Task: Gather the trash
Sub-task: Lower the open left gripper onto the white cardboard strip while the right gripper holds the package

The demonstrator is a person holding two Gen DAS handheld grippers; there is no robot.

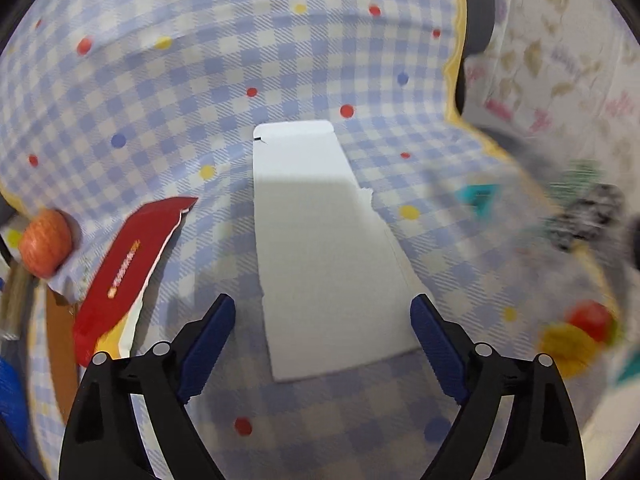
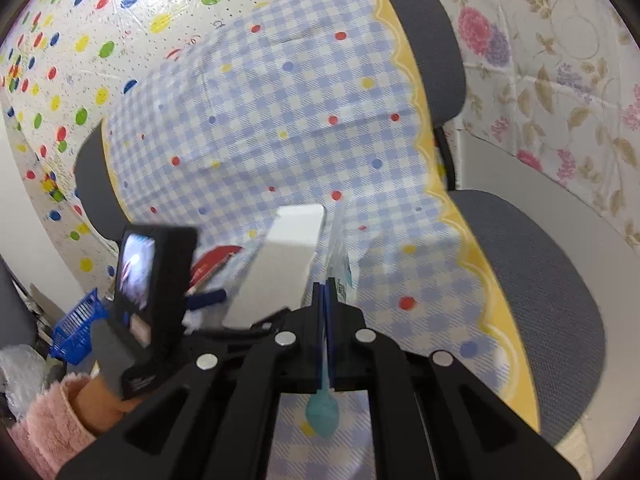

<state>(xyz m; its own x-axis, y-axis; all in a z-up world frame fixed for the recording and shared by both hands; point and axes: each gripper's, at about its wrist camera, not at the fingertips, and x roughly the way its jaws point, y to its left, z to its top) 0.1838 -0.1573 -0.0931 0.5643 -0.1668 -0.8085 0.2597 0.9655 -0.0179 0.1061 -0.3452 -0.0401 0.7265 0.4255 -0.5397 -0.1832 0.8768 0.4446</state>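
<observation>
On the checked blue cloth (image 1: 280,60), from left to right, a torn red wrapper (image 1: 132,264) lies untouched; the flat white card (image 1: 320,240) rests between the spread left tongs (image 1: 322,340), likely next to be pinched; the right tongs (image 2: 325,292) pinch a thin teal-printed plastic wrapper (image 2: 340,252).

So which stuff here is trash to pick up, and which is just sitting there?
Trash:
- white card, flat between the open left gripper
- red wrapper
- thin clear packet, pinched in the right gripper

Just there:
- checked cloth
- grey chair
- blue basket
</observation>
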